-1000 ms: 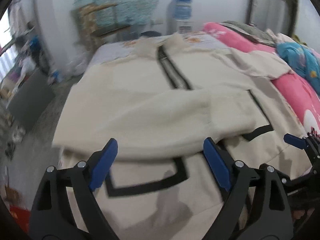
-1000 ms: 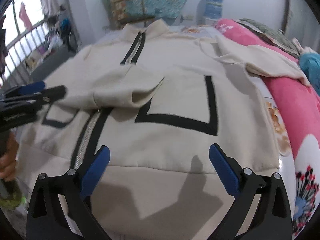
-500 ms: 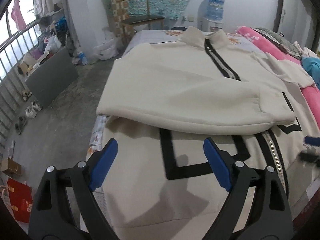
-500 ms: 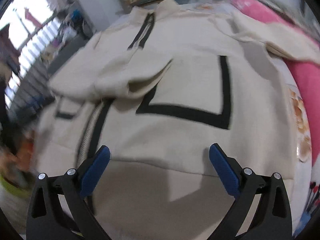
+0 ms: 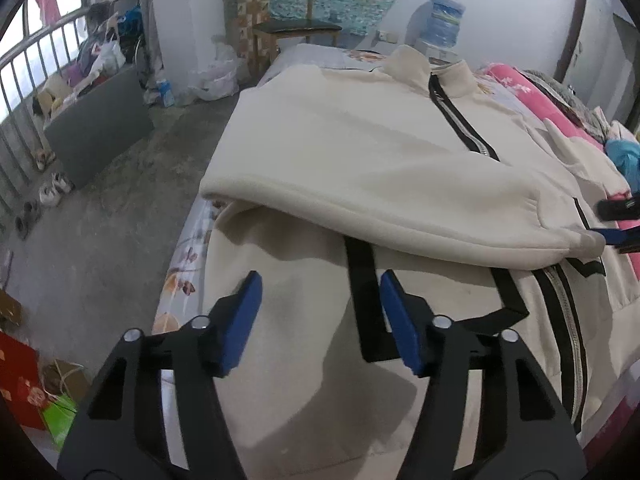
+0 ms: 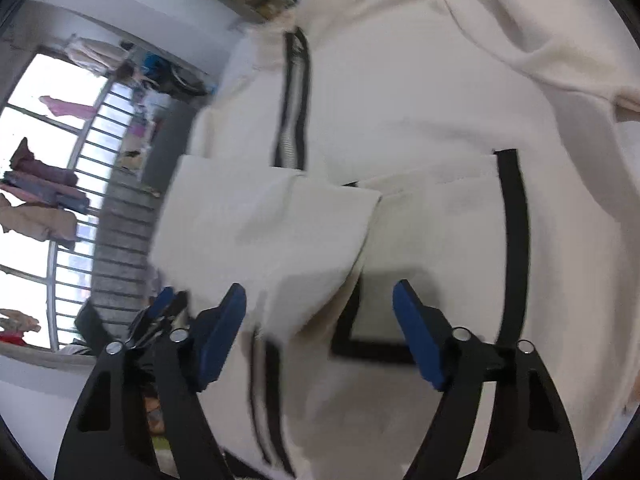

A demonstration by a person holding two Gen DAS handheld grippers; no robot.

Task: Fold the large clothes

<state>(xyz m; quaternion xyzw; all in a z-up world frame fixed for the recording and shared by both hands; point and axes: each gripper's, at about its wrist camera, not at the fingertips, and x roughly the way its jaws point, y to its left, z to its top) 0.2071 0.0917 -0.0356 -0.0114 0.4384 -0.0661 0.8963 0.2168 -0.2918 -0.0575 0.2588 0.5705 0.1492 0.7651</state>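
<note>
On bed (image 5: 192, 240): cream fleece jacket (image 5: 360, 152), thick, soft, floppy, probably bulky. Sleeve (image 5: 400, 208) lies across front. Best hold: hem corners. Left tongs (image 5: 320, 316), right tongs (image 6: 320, 328) closing, pinching nothing.

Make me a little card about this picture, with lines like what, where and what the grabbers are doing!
what: cream jacket with black zip trim
where: spread flat on the bed
sleeve: one sleeve folded across the front
left tool: above the lower front, jaws closing, nothing between them
right tool: above the sleeve's cuff end, jaws closing, no cloth pinched yet
nearby: wooden chair, water bottle
</note>
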